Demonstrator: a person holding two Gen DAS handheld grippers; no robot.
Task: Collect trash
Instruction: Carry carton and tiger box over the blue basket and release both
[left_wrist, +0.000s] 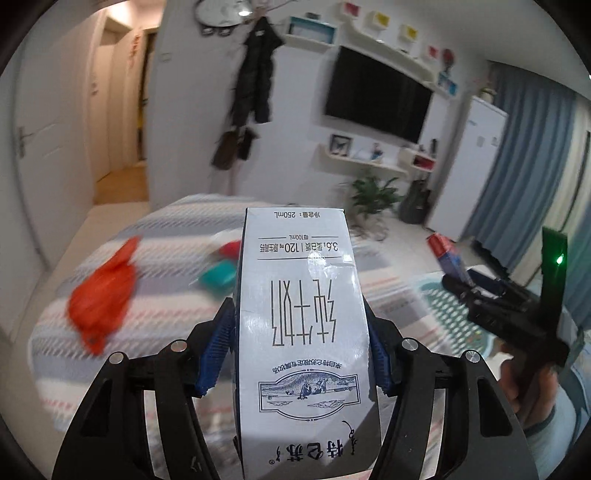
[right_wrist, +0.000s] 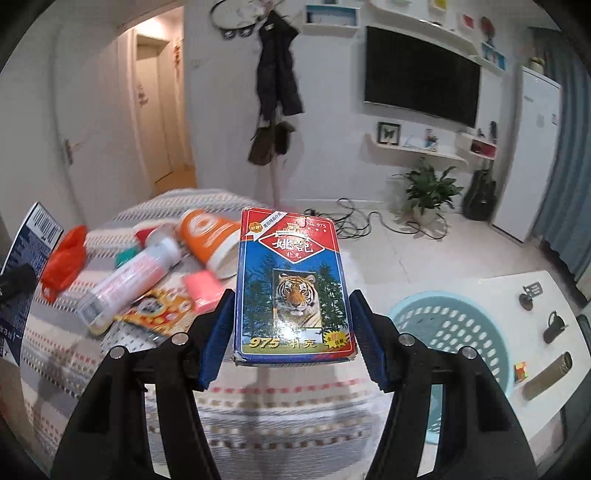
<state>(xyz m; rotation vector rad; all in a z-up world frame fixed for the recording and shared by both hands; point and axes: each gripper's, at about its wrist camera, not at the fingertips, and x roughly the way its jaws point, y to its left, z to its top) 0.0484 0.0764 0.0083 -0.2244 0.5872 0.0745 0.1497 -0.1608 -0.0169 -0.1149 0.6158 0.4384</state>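
Note:
My left gripper (left_wrist: 301, 332) is shut on a white milk carton (left_wrist: 301, 314) with blue print, held above the striped bed. My right gripper (right_wrist: 293, 325) is shut on a playing-card box (right_wrist: 293, 284) with a tiger picture, held above the bed's near edge. The card box and right gripper also show in the left wrist view (left_wrist: 445, 253), at the right. The milk carton shows at the left edge of the right wrist view (right_wrist: 26, 266). A light blue perforated basket (right_wrist: 450, 332) stands low at the right of the bed.
On the bed (right_wrist: 277, 406) lie a red plastic bag (right_wrist: 64, 262), an orange cup (right_wrist: 210, 238), a white tube (right_wrist: 129, 280), a pink block (right_wrist: 202, 290) and a yellow wrapper (right_wrist: 155, 312). A white table (right_wrist: 535, 332) with small items stands right of the basket.

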